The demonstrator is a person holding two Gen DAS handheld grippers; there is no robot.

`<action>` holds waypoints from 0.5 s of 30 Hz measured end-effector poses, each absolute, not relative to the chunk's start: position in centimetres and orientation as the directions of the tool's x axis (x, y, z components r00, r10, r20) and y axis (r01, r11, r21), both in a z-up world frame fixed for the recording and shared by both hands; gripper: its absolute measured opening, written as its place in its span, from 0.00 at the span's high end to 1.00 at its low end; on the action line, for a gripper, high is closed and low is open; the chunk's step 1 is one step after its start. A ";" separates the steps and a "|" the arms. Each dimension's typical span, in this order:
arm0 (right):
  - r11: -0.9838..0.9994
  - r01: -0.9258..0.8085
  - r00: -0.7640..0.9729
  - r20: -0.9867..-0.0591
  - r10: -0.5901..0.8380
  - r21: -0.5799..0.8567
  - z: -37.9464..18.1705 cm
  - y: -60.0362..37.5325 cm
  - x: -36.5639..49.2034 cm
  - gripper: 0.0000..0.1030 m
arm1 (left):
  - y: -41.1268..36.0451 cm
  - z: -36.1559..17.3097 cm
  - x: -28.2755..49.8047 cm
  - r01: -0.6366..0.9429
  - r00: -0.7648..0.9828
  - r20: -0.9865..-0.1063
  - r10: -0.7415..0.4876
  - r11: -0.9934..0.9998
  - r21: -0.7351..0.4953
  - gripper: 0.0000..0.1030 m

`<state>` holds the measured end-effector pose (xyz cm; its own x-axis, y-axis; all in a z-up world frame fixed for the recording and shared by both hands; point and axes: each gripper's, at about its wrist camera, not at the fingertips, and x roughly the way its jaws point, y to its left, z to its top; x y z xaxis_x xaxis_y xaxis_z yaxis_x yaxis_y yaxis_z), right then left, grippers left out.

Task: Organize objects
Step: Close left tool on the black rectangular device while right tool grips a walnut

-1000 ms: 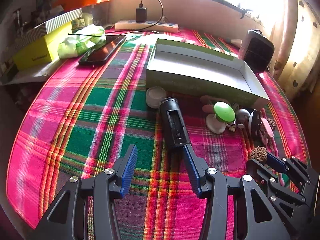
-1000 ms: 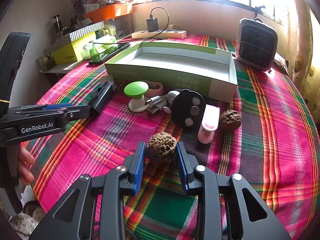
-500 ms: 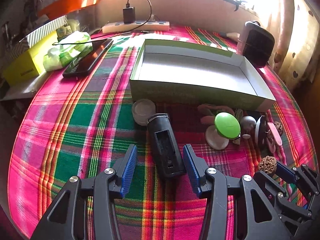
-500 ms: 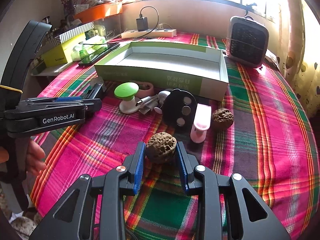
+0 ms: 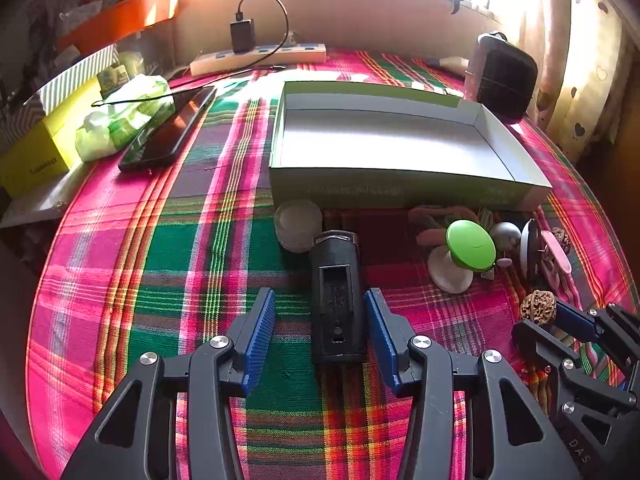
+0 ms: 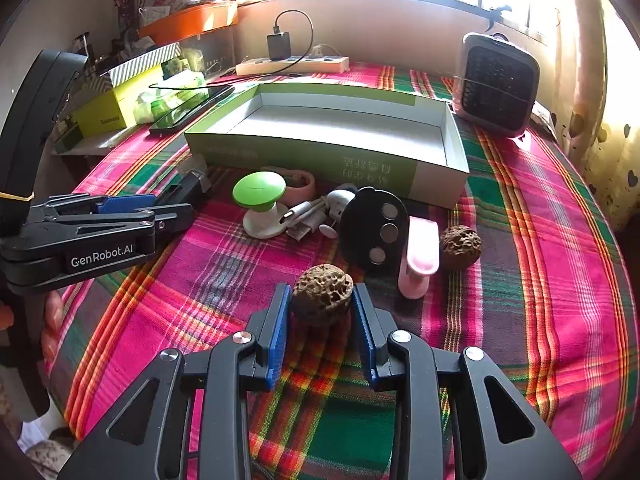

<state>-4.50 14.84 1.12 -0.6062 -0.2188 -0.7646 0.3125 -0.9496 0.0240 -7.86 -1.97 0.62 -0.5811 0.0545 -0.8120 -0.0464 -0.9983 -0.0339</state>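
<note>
My left gripper (image 5: pixel 320 312) is open, its blue pads on either side of a black rectangular device (image 5: pixel 336 296) lying on the plaid cloth, not touching it. My right gripper (image 6: pixel 320 304) is shut on a brown walnut (image 6: pixel 322 298), also seen in the left wrist view (image 5: pixel 538 307). An empty green and white box (image 5: pixel 400 148) lies beyond. In front of it sit a white round jar (image 5: pixel 298 224), a green-capped mushroom-shaped object (image 6: pixel 260 200), a black disc with three round magnets (image 6: pixel 376 232), a pink piece (image 6: pixel 420 256) and a second walnut (image 6: pixel 460 246).
A black phone (image 5: pixel 164 132), a yellow box (image 5: pixel 40 152) and a green packet (image 5: pixel 120 116) lie at the left. A power strip with charger (image 5: pixel 256 56) is at the back. A small heater (image 6: pixel 496 84) stands at the back right.
My left gripper has moved forward and right, so the black device now lies between its open pads. My right gripper still holds the walnut, barely moved.
</note>
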 end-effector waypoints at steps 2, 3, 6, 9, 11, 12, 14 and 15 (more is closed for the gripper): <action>-0.949 0.314 -0.610 -0.762 -0.217 0.019 1.1 14.8 -4.6 0.69 | -1.9 0.6 -8.0 -0.048 -0.582 -0.811 0.056 -0.998 -0.034 0.57; -0.949 0.314 -0.608 -0.763 -0.218 0.021 1.1 14.8 -4.6 0.69 | -1.9 0.6 -8.0 -0.050 -0.583 -0.810 0.059 -0.998 -0.037 0.58; -0.946 0.322 -0.607 -0.760 -0.232 0.032 1.1 15.0 -4.7 0.69 | -2.0 0.7 -8.1 -0.055 -0.585 -0.809 0.062 -0.998 -0.037 0.64; -0.945 0.324 -0.602 -0.762 -0.237 0.037 1.1 15.1 -4.8 0.69 | -2.0 0.7 -8.2 -0.064 -0.585 -0.809 0.056 -0.998 -0.023 0.74; -0.945 0.323 -0.604 -0.760 -0.238 0.039 1.1 15.0 -4.8 0.69 | -2.0 0.7 -8.2 -0.070 -0.582 -0.811 0.060 -0.997 -0.024 0.75; -0.946 0.322 -0.604 -0.760 -0.239 0.041 1.1 15.0 -4.8 0.69 | -2.0 0.7 -8.2 -0.070 -0.582 -0.811 0.060 -0.997 -0.024 0.75; -0.946 0.321 -0.606 -0.759 -0.239 0.042 1.1 14.9 -4.8 0.69 | -2.0 0.7 -8.2 -0.071 -0.582 -0.811 0.062 -0.997 -0.025 0.75; -0.946 0.322 -0.605 -0.759 -0.240 0.043 1.1 14.9 -4.9 0.69 | -2.0 0.7 -8.2 -0.070 -0.583 -0.810 0.063 -0.997 -0.027 0.75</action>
<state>-4.88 14.93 1.10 -0.6052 -0.2401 -0.7590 0.3215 -0.9459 0.0429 -8.21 -2.00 0.72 -0.5828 0.0631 -0.8102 -0.0705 -0.9971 -0.0269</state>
